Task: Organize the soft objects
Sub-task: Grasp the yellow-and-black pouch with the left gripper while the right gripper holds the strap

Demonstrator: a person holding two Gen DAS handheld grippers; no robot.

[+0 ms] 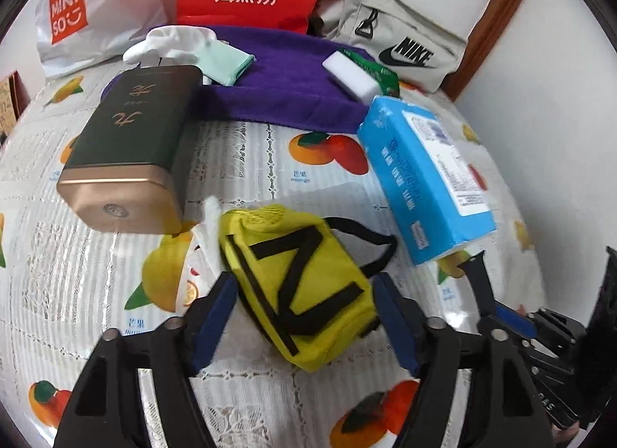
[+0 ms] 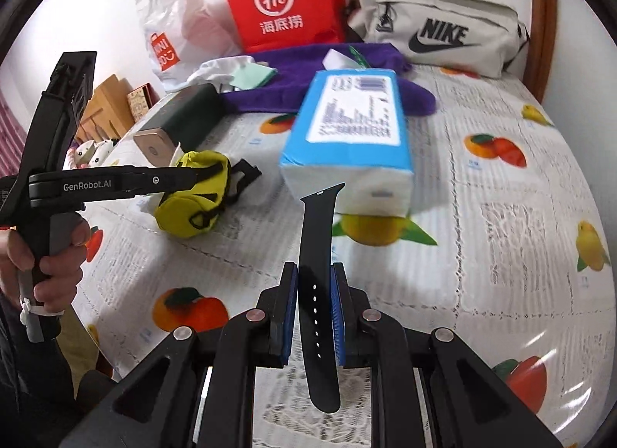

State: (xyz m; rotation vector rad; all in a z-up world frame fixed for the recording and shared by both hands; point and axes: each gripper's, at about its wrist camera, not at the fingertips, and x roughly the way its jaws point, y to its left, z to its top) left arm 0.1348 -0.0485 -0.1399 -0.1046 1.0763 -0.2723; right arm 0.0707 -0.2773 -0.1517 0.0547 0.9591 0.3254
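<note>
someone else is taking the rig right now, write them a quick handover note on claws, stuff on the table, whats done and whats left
Left claw: open, blue pads either side of the small yellow fabric pouch with black straps, not pressing it.
Right claw: shut on the black rubber watch strap, held upright above the table.
On the fruit-print tablecloth: blue pack of tissues, dark green tin with gold lid, purple towel carrying a white sponge block and a mint cloth.
Done: strap picked up.
Left: grip the pouch, place the strap, sort the remaining soft items. No destination is evident.

Three bags [image 2: 439, 33] – one tissue pack [image 2: 347, 128] – one strap [image 2: 318, 293]
</note>
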